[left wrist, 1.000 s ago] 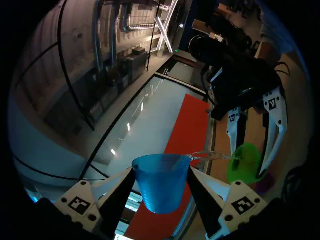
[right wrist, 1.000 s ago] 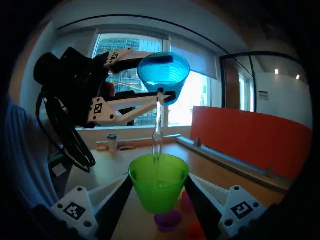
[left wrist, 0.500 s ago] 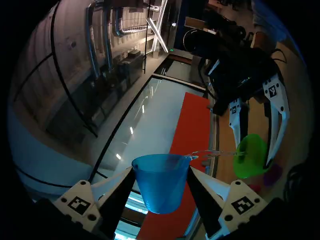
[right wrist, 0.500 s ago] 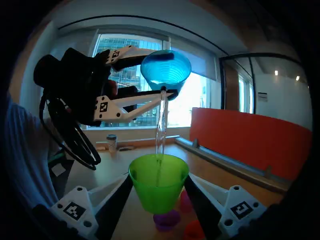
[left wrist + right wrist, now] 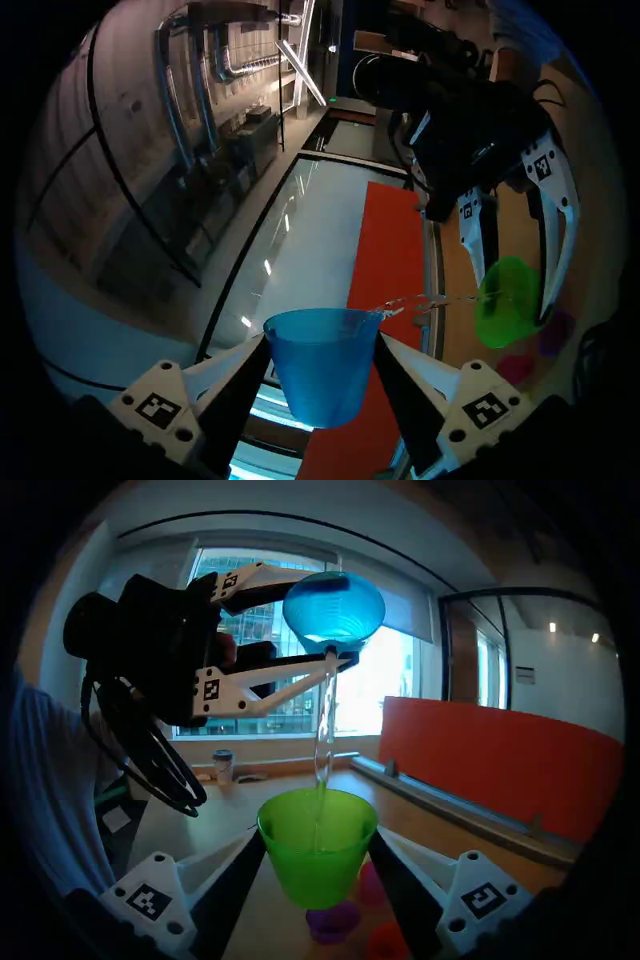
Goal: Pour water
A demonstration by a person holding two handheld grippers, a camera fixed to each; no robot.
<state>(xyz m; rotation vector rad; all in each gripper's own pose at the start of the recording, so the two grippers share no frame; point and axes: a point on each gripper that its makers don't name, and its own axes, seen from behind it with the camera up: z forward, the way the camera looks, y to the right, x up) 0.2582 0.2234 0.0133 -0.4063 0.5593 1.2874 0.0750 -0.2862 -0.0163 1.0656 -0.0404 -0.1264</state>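
My left gripper [image 5: 322, 376] is shut on a translucent blue cup [image 5: 322, 365], tipped over on its side. In the right gripper view that blue cup [image 5: 334, 614] hangs high, held by the left gripper [image 5: 340, 616], and a thin stream of water [image 5: 323, 728] falls from its lip. The stream lands in a green cup [image 5: 317, 845] held upright by my right gripper [image 5: 317, 856], shut on it. In the left gripper view the green cup [image 5: 507, 302] sits between the right gripper's [image 5: 524, 300] white fingers, with the water stream [image 5: 432, 302] reaching it.
A wooden table [image 5: 416, 816] lies below, with purple [image 5: 334, 922], pink [image 5: 370, 880] and red [image 5: 388, 942] cups under the green one. An orange partition [image 5: 512, 760] runs along the right. A small lidded cup [image 5: 222, 765] stands by the window sill. A person's blue sleeve [image 5: 40, 800] is at left.
The blue cup has tipped further, its mouth turning more downward, and the stream keeps running into the green cup. The left gripper has risen slightly above the green cup.
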